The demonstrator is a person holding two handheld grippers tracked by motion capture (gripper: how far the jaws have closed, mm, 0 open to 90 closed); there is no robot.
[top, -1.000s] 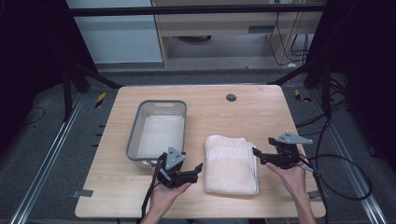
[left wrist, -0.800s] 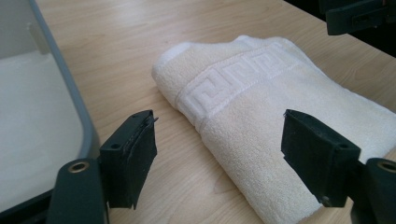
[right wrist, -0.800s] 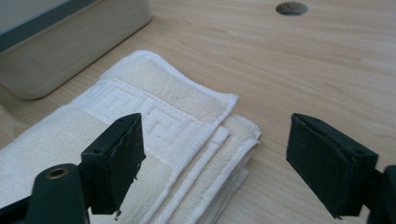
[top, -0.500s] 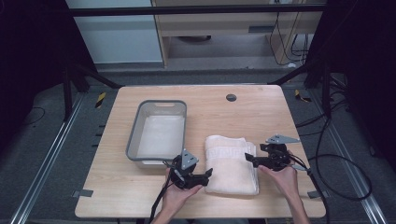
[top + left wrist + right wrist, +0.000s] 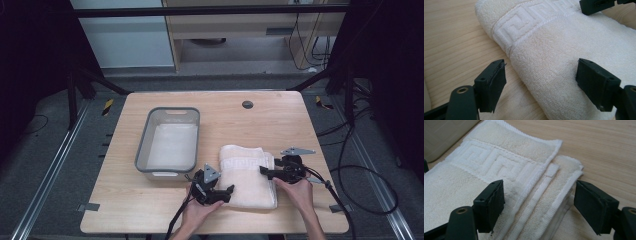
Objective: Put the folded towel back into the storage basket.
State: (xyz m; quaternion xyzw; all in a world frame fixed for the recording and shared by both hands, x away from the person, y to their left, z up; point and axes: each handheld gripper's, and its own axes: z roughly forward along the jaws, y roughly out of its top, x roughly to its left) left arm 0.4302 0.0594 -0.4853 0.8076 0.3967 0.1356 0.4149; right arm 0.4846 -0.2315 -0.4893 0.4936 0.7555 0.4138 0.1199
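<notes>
Both tongs [image 5: 229, 189] [image 5: 263, 171] closed in on one towel [image 5: 248, 170].

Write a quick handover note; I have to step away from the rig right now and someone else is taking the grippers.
Left hand-held gripper: open, jaws straddling the folded towel at its left edge.
Right hand-held gripper: open, at the towel's layered right edge.
Towel lies flat on the table, right of the grey bin.
Done: both grippers positioned.
Left: nothing gripped yet; closing on both edges probably comes next.
</notes>
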